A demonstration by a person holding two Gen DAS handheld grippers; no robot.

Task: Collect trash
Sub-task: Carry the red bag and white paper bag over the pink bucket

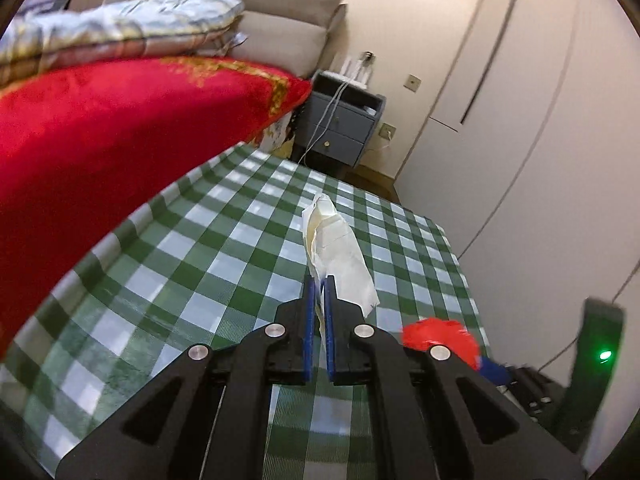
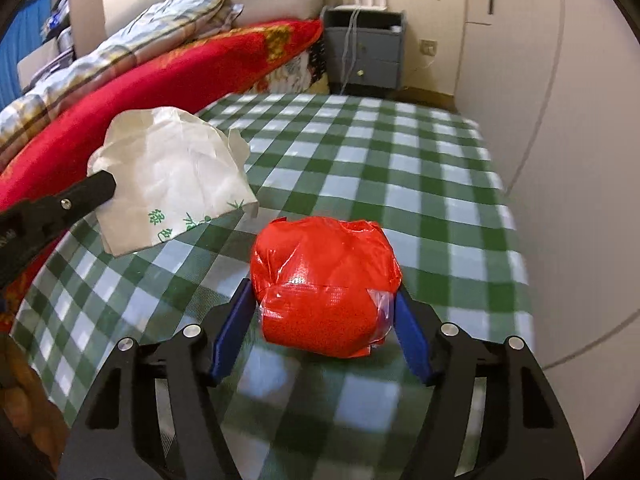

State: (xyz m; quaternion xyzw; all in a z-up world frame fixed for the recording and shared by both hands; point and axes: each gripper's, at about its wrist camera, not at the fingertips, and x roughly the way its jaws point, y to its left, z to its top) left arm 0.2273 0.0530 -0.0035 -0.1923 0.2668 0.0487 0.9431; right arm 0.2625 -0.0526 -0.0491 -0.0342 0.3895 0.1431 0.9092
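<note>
We have both pieces of trash in hand above the green checked cloth (image 2: pixel 400 152). Our left gripper (image 1: pixel 319 280) is pinched tight on the white paper bag (image 1: pixel 340 248) at the frame's centre, and our right gripper (image 2: pixel 324 304) clamps the red wrapped bundle (image 2: pixel 324 284) at lower centre. No bin shows, so dropping them off seems left. The right view reveals green print on the bag; the left view shows only the bundle's edge at lower right.
</note>
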